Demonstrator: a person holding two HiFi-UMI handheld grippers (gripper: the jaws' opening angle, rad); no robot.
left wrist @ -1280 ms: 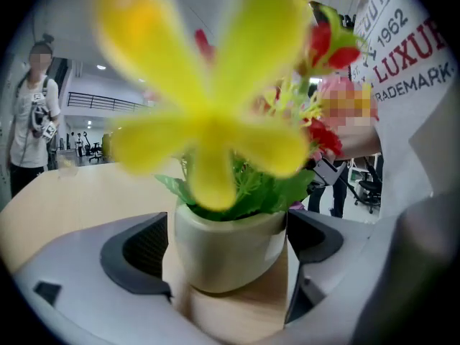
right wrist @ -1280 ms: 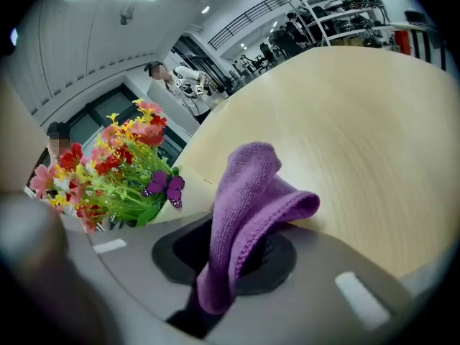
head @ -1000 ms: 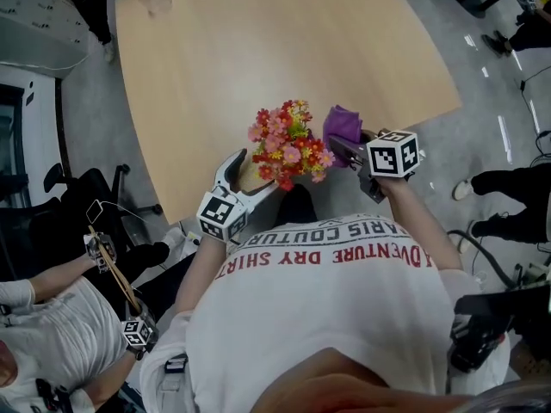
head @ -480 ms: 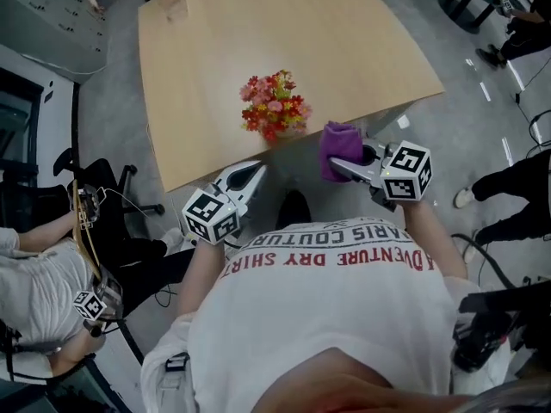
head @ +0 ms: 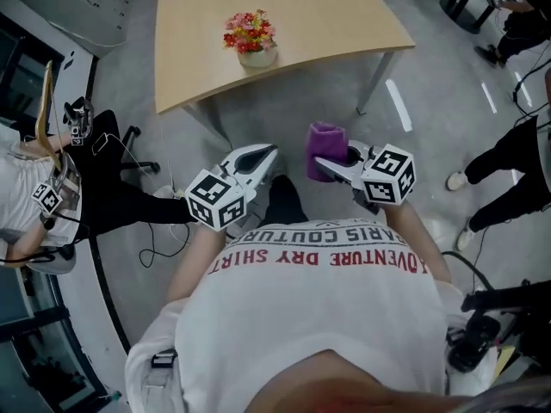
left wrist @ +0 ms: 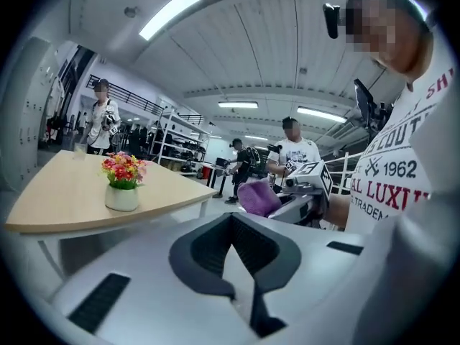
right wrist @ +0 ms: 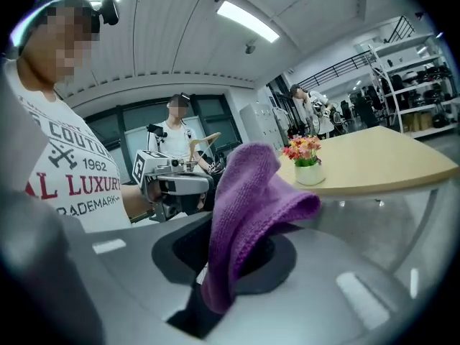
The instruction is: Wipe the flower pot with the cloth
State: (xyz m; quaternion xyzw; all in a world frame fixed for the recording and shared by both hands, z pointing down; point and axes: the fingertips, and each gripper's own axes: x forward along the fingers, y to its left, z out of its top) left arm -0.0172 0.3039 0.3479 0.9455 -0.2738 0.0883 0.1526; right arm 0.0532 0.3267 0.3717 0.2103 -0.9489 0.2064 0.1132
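- L gripper (head: 269,153): shut tight, pads together, nothing btwn them. Left of centre in head view, tips toward top of frame, marker cube at its near end.
- Same in its own view (left wrist: 232,225): dark pads meeting in a closed V, empty.
- R gripper (head: 329,165): clamped on cloth (head: 325,138). Right of centre in head view, about level w/ L gripper, apart from it.
- Cloth: purple, knitted look, bunched. Sticking up out of R jaws & flopping toward right of frame in R gripper view (right wrist: 251,192).
- Pot (head: 256,57): small, white, upright on table (head: 344,15), close to table's lower edge, upper left of centre in head view. Well apart from both grippers, touched by neither.
- Flowers (head: 248,29): red, pink, yellow, filling pot top.
- Table: light wood, curved edge, across top of head view.
- Both grippers out over grey floor (head: 284,110), off the table.
- L gripper view: pot at mid left (left wrist: 121,196), R gripper w/ cloth at centre right.
- R gripper view: pot right of centre, beyond cloth; L gripper at mid left.
- White printed shirt (head: 318,317) filling bottom of head view.
- Others: person (head: 34,188) at left edge; legs (head: 508,175) in dark trousers at right edge.
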